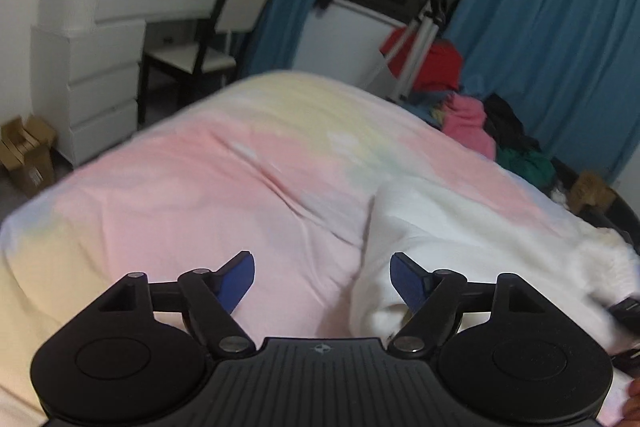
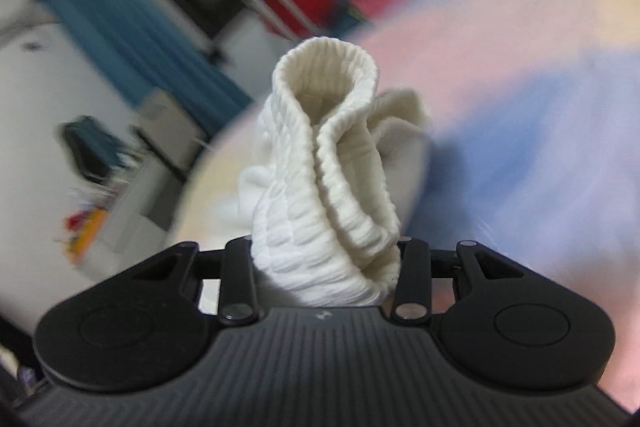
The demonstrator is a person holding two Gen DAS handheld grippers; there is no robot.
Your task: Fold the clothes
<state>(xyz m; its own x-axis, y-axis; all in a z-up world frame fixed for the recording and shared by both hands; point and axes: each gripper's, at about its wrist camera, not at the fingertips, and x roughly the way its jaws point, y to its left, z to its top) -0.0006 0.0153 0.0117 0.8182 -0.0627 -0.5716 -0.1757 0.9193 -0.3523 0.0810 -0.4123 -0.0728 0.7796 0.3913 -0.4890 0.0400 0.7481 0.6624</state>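
Observation:
A white knit garment [image 1: 460, 239] lies on the pastel bed sheet [image 1: 200, 195] at the right of the left wrist view. My left gripper [image 1: 322, 277] is open and empty, hovering above the sheet at the garment's left edge. My right gripper [image 2: 326, 267] is shut on a ribbed cuff of the white garment [image 2: 332, 155], which bunches up between the fingers and hides the fingertips. The right wrist view is blurred with motion.
A pile of coloured clothes [image 1: 472, 123] lies at the far right of the bed. A tripod [image 1: 420, 39] stands behind it by blue curtains [image 1: 560, 27]. A white dresser [image 1: 88, 75] and a chair [image 1: 216, 39] stand at the left. Cardboard boxes [image 1: 28, 155] sit on the floor.

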